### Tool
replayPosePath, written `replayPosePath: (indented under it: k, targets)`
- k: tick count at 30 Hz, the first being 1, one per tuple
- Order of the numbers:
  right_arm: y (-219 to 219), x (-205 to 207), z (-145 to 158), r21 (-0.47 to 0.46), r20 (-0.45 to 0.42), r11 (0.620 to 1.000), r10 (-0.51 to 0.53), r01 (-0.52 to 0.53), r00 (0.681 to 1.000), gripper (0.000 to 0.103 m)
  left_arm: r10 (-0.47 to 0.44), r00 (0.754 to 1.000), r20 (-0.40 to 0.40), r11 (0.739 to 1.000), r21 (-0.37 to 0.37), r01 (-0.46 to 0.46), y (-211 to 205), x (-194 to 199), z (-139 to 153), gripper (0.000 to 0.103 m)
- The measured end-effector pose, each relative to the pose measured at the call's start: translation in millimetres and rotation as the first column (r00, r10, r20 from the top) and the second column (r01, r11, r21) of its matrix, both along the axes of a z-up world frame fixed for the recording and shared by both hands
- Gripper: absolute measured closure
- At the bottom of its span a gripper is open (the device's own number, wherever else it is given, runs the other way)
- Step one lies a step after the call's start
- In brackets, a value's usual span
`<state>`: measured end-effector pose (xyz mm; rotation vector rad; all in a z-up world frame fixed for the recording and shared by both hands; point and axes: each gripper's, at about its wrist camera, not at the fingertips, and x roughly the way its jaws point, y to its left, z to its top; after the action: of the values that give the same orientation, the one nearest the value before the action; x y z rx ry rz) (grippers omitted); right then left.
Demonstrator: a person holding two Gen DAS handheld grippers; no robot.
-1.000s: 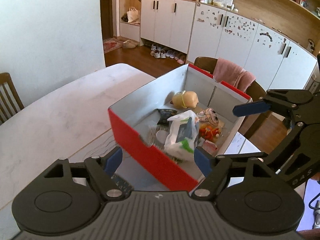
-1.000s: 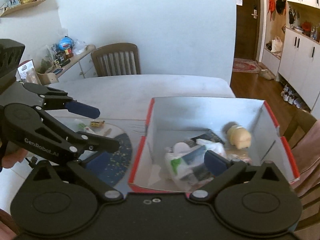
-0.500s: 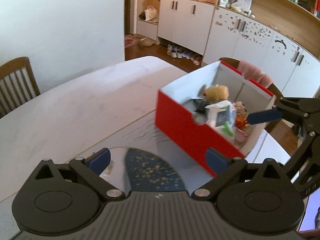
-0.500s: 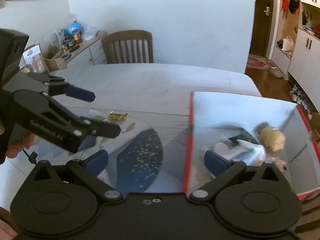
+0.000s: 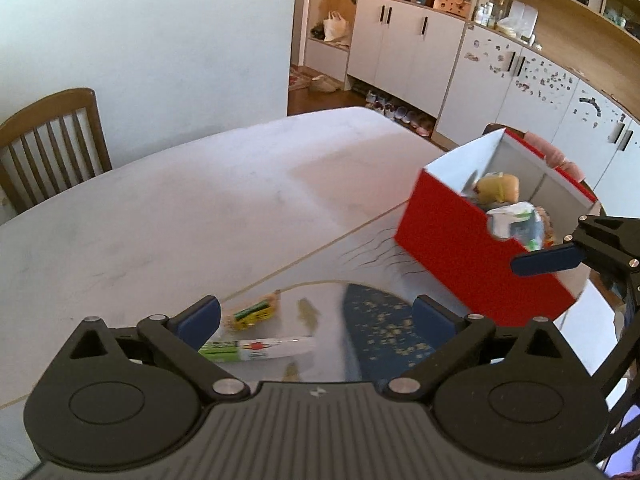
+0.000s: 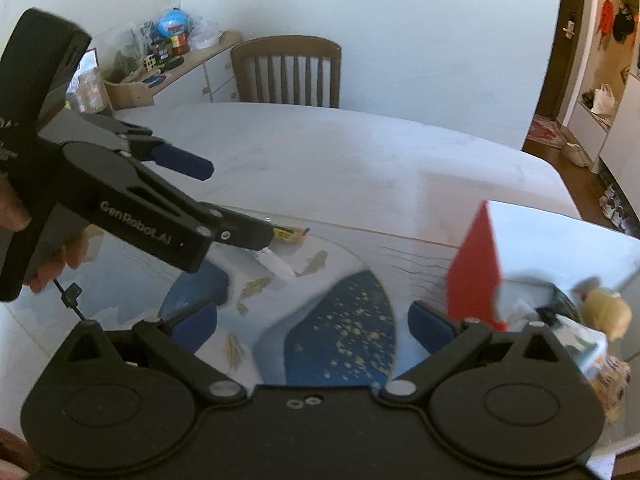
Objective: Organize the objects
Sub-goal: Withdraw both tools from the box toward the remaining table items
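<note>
A red box with white inside stands on the table at the right, holding a yellow plush toy, a white-green packet and other items; it also shows in the right wrist view. A white-green tube and a small yellow packet lie on the mat just ahead of my left gripper, which is open and empty. My right gripper is open and empty above the blue mat patch. The left gripper's fingers show at the left of the right wrist view.
A picture mat covers the near table. The white table stretches far left. A wooden chair stands behind it, another shows in the right wrist view. A cluttered side shelf is at the far left.
Both grippers have swung left, away from the red box, which now sits at the right of both views. The tube and yellow packet have come into view before the left gripper.
</note>
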<state>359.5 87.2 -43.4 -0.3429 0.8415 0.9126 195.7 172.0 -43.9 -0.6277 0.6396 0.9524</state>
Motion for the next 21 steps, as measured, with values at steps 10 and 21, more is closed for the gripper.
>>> replayPosePath:
  k: [10, 21]
  targets:
    - [45, 7, -19, -0.044, -0.01, 0.999, 0.032, -0.032, 0.999, 0.002, -0.063, 0.991, -0.122, 0.998, 0.004, 0.064, 38, -23, -31, 0.0]
    - [83, 26, -52, -0.117, -0.036, 0.992, 0.04, -0.044, 0.999, 0.008, -0.16, 0.974, -0.162, 0.987, -0.052, 0.153, 80, -22, -77, 0.0]
